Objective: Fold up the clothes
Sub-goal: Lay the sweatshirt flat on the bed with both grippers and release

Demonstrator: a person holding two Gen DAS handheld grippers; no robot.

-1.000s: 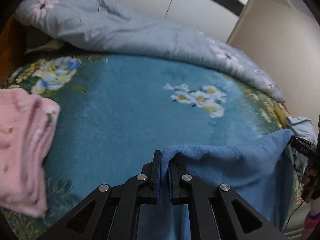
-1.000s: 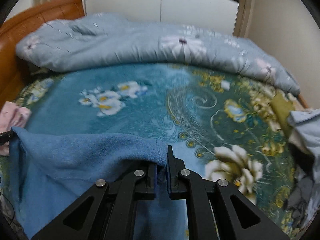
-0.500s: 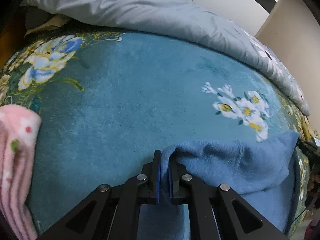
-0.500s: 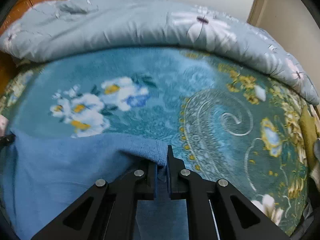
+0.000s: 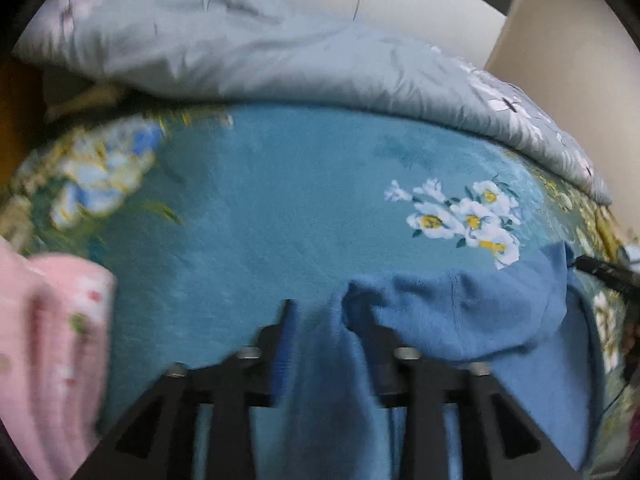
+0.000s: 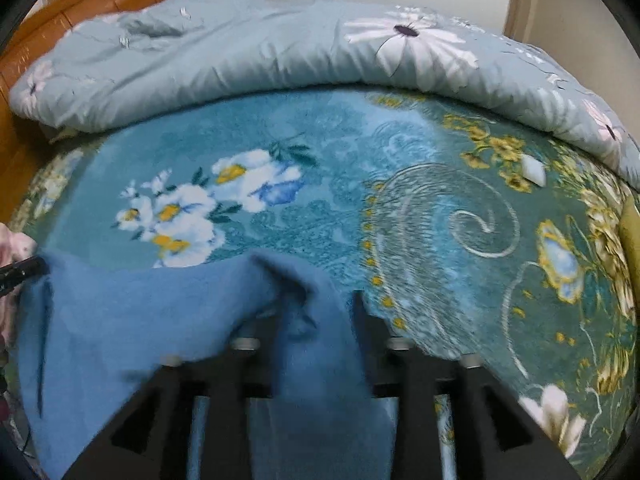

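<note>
Teal floral blanket point(image 5: 280, 208) covers the bed across the middle of both views, with a cluster of white and yellow flowers printed on it at right of centre in the left wrist view and at left of centre in the right wrist view. Along the top of both frames lies a bunched pale grey-blue quilt point(image 6: 248, 48) with large white daisies, and behind it a pale wall; an orange wooden headboard point(image 6: 80, 12) shows in the upper left of the right wrist view.

The blue fleece garment point(image 5: 460, 320) lies on the blanket at the bottom of both views, its top edge rumpled and sagging between the two tools.

The left gripper point(image 5: 326, 316) at bottom centre of its own view has its jaws parted, having just been opening; a fold of the blue cloth hangs loosely between the fingers, with the pads not pressing on it. The right gripper point(image 6: 308, 304) at bottom centre of its view is likewise spread, its jaws having just been opening, with cloth lying slack in the gap.

A pink flowered garment point(image 5: 52, 344), blurred, sits at the lower left of the left wrist view.
</note>
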